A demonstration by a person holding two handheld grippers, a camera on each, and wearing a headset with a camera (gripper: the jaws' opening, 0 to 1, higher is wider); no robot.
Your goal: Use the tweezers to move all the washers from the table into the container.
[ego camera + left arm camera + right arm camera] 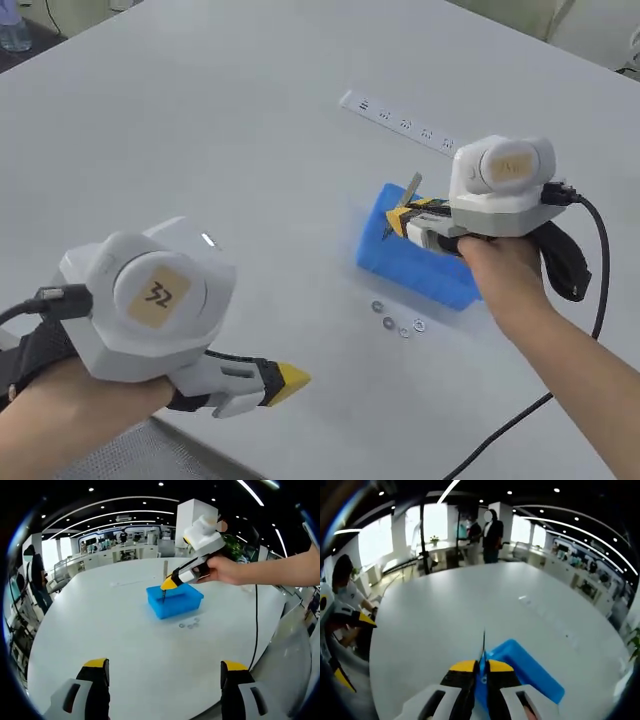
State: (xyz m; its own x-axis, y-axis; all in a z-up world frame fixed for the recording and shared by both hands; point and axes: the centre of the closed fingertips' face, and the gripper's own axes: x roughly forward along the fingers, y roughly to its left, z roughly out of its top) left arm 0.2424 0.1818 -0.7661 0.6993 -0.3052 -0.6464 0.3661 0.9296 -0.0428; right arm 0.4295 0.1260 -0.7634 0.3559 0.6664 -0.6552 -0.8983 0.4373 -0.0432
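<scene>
- Right gripper (397, 222): jaws pressed together on the tweezers (411, 188). We read the tweezers as standing near upright, tips down over the blue container (410, 270).
- Washers (396, 322): four counted, loose on the bench (250, 150). They lie just beside the container's near wall, on the person's side of the tweezer tips. We judge the next pick calls for bringing the tips toward the person, clear of that wall, and down.
- Left gripper (285, 378): jaws spread, holding nothing, well apart from the washers. The right gripper is the nearer of the two.
- Container contents: we cannot tell whether any washers lie inside.
</scene>
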